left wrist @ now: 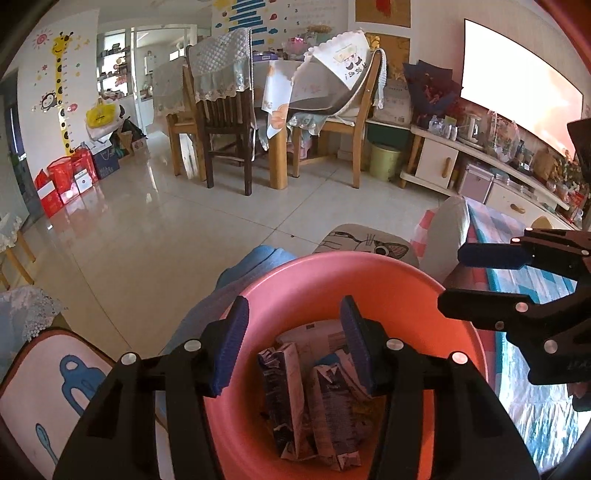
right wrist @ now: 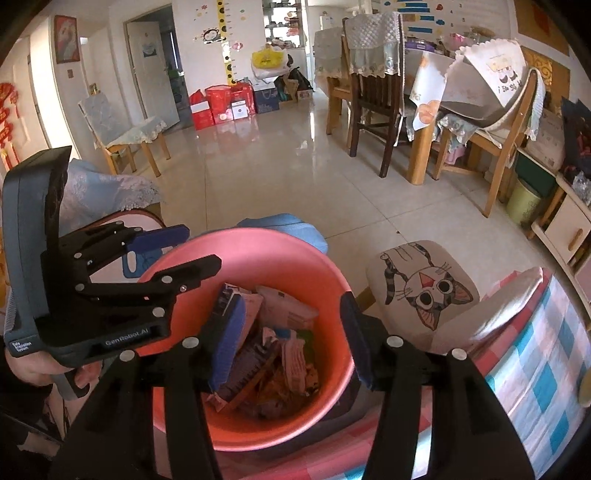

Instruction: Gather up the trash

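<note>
Counts, both wrist views. Pink bin: one, near centre. Wrappers inside bin: several, exact number not resolvable. Grippers: two, left gripper and right gripper. Cat-print cushion: one, right. Dining table: one, far right. Green pail: one, far right. Yellow bag: one, far.

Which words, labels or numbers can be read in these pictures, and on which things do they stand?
"GenRobot.AI": on the black body of the left gripper, in the right wrist view.
Small white label at that gripper's rear corner: too small to read.
Print on the wrappers in the pink bin: blurred.
Numbers on the wall chart: too small.
</note>
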Motion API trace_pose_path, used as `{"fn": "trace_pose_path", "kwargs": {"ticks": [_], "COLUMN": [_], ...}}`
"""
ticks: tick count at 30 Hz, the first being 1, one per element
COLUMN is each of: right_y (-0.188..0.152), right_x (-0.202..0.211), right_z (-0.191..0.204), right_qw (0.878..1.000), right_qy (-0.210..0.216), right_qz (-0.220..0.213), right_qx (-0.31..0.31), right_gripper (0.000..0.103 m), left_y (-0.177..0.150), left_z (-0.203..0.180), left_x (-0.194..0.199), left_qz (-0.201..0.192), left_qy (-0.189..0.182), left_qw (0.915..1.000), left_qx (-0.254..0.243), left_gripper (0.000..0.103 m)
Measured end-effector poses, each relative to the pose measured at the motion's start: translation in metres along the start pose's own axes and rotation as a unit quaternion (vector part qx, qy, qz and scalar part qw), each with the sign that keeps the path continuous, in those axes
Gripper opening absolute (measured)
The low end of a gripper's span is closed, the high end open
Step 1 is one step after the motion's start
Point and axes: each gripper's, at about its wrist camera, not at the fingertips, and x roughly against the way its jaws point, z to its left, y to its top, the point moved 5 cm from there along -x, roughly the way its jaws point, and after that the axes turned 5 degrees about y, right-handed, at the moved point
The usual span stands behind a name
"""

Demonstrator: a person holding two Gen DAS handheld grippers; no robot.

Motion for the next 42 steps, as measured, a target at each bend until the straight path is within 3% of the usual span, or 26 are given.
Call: {"fn": "trace_pose_path", "kwargs": {"ticks": [10, 19, 22, 24, 26, 31, 34, 38, 42], "right_y": [-0.042, -0.102, -0.133, -0.158, -0.183, -0.26, -0.3, -0.336, -0.36], "right_x": [0.074, 0.2, 0.249, 0.284, 0.311, 0.368, 0.391, 0.409, 0.42], "right_z": [-0.027, -0.056, -0.073, -0.087, -0.098, -0.123, -0.136, -0.146, -0.153], "right_qw": [0.997, 0.987, 0.979, 0.972, 0.965, 0.948, 0.938, 0.926, 0.917], "right_qy": [-0.038, -0.107, -0.14, -0.163, -0.186, -0.237, -0.255, -0.275, -0.294], "right_qz": [-0.039, -0.086, -0.103, -0.112, -0.115, -0.113, -0.116, -0.124, -0.131], "right_qx": [-0.047, -0.083, -0.107, -0.128, -0.142, -0.179, -0.203, -0.227, -0.235], "right_gripper": [0.058, 0.072, 0.075, 0.078, 0.08, 0.081, 0.082, 0.084, 0.089], "left_y": [0.006, 0.02, 0.021, 0.02, 0.019, 0.01, -0.004, -0.015, -0.03], "left_z": [-0.052, -0.138, -0.182, -0.212, -0.242, -0.321, -0.373, -0.419, -0.456], "left_x": [0.045, 0.099, 0.119, 0.133, 0.145, 0.171, 0.186, 0.201, 0.204], "left_qz": [-0.02, -0.051, -0.058, -0.062, -0.067, -0.068, -0.079, -0.098, -0.088], "left_qy": [-0.019, -0.06, -0.081, -0.099, -0.112, -0.15, -0.153, -0.152, -0.182], "left_qw": [0.9991, 0.9942, 0.9906, 0.9872, 0.9839, 0.9749, 0.9673, 0.9633, 0.9585], "left_qx": [-0.032, -0.072, -0.093, -0.109, -0.122, -0.149, -0.187, -0.198, -0.201], "left_gripper": [0.053, 0.065, 0.079, 0.083, 0.094, 0.096, 0.097, 0.098, 0.098]}}
